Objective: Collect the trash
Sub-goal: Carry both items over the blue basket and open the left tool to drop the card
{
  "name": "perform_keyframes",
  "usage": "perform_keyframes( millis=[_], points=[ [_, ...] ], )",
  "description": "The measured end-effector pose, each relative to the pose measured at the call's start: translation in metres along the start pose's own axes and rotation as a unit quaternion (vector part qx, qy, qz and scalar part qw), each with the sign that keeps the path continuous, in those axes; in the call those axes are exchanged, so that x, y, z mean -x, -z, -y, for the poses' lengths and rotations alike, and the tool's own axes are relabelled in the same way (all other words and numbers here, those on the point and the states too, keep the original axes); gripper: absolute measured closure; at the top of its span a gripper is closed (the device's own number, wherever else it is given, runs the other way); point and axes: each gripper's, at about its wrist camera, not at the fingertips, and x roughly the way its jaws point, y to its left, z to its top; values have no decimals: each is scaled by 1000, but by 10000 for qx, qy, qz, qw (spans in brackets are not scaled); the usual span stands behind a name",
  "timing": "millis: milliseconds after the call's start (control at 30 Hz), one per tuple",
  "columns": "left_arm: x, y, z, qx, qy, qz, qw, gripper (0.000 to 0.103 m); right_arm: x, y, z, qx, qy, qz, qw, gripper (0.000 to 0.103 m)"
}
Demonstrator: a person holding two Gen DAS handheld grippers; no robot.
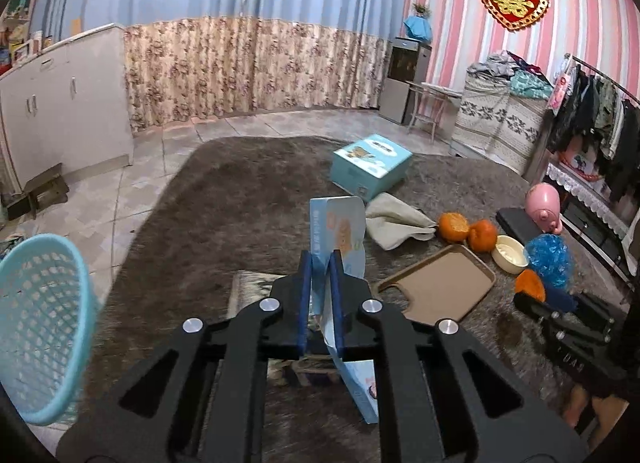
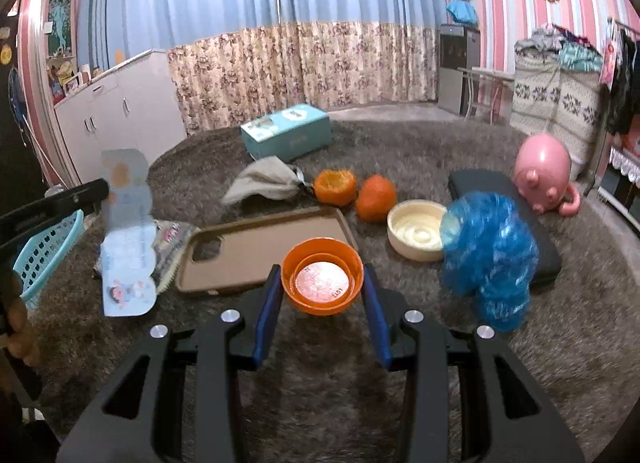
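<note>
My left gripper (image 1: 322, 257) is shut on a light blue printed card package (image 1: 344, 227), which stands upright between the blue pads above the rug. The same package (image 2: 126, 231) shows blurred at the left of the right wrist view. A light blue mesh basket (image 1: 44, 315) sits close on the left. My right gripper (image 2: 322, 267) is shut on an orange lid (image 2: 320, 283), its hollow side facing up, just above the rug. Orange peels (image 2: 336, 187) and a blue plastic bag (image 2: 492, 247) lie ahead.
On the brown rug (image 2: 320, 383) lie a tan phone case (image 2: 260, 251), a white round dish (image 2: 416, 231), a grey cloth (image 2: 268, 183), a snack wrapper (image 2: 172, 239), a teal box (image 2: 288, 135), a black pad (image 2: 480, 187) and a pink pig figure (image 2: 544, 171). Cabinets stand left, a clothes rack right.
</note>
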Motion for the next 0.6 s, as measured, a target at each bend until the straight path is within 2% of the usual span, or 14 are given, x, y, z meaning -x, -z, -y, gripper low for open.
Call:
perform_keyframes(
  millis=[267,600],
  points=[
    [48,-17,-48,203,-380,382,9983,95,14,-31,-45,362,-192,321,9986,63],
    [89,-33,-115,248,-975,656,9928,95,12,-56,-121,685,-644,455,9945,63]
  ],
)
